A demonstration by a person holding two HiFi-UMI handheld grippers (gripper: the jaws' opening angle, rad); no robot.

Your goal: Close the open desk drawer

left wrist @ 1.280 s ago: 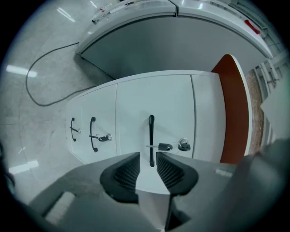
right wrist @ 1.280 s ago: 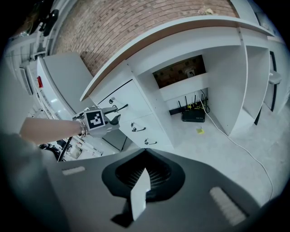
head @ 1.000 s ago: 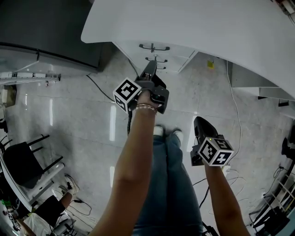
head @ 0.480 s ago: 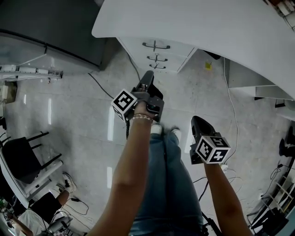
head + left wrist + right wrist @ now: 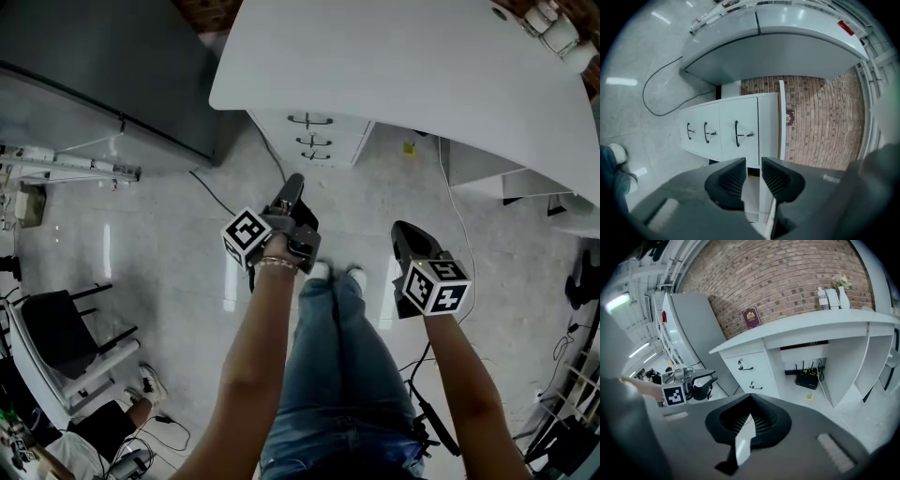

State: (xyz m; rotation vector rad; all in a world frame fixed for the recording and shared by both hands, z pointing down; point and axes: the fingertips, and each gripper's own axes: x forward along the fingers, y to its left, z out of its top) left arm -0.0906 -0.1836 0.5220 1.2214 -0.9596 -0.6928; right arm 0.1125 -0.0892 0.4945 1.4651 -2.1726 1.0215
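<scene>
A white drawer unit [image 5: 310, 137] with three black handles stands under the white desk [image 5: 403, 66]. In the left gripper view the three drawer fronts [image 5: 726, 136] look flush with each other. My left gripper [image 5: 293, 180] points at the unit from some way back; its jaws [image 5: 753, 176] are a narrow gap apart with nothing between them. My right gripper [image 5: 405, 231] hangs lower right, away from the drawers, its jaws [image 5: 750, 399] meeting at the tips and empty. The right gripper view also shows the unit [image 5: 750, 371] and the left gripper [image 5: 704, 380].
A large grey cabinet [image 5: 103, 75] stands left of the desk. A black cable [image 5: 214, 195] lies on the tiled floor by the unit. A router [image 5: 808, 379] and wires sit under the desk. A chair [image 5: 56, 328] is at the lower left. The person's legs [image 5: 342, 356] are below.
Both grippers and the head camera have drawn back from the desk. The left gripper's tip, close to the drawer handles a second ago, is now well clear of them.
</scene>
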